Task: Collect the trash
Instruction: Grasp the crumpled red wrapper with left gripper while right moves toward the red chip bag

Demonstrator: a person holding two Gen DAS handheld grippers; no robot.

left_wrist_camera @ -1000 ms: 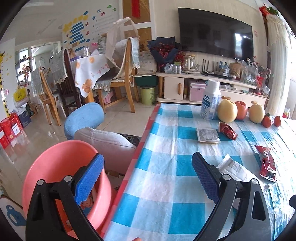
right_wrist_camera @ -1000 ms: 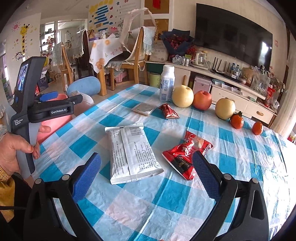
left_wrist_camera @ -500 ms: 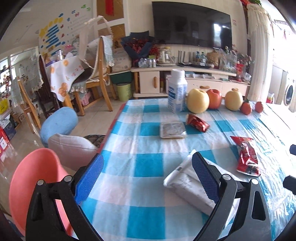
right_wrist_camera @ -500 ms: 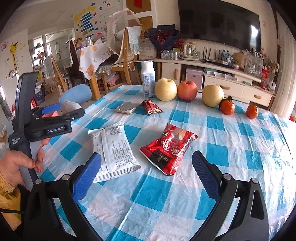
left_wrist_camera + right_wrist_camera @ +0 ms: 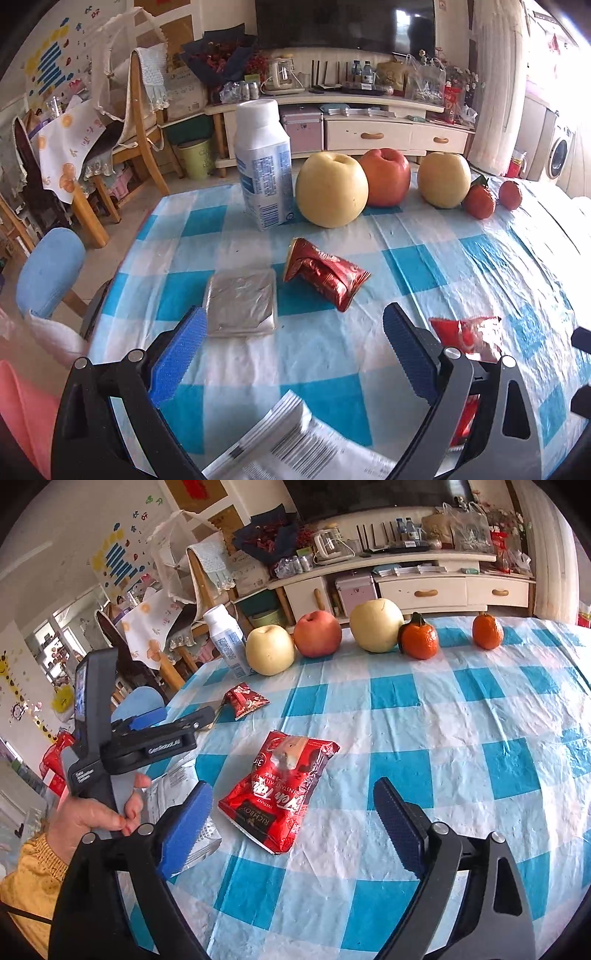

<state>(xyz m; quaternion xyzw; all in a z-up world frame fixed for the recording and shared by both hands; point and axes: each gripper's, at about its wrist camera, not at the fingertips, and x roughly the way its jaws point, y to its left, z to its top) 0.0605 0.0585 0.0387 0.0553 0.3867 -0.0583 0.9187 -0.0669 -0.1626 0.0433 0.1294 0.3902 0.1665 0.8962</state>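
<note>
Silver foil packet [image 5: 242, 302] plain from left wrist; nearly hidden from right.

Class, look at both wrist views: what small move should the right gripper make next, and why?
Probably ease the right gripper down over the red packet and close. Its jaws, which have just been closing slightly, are open with nothing pressed between them, and the packet lies flat on the tablecloth just ahead, clear of the fruit.
</note>
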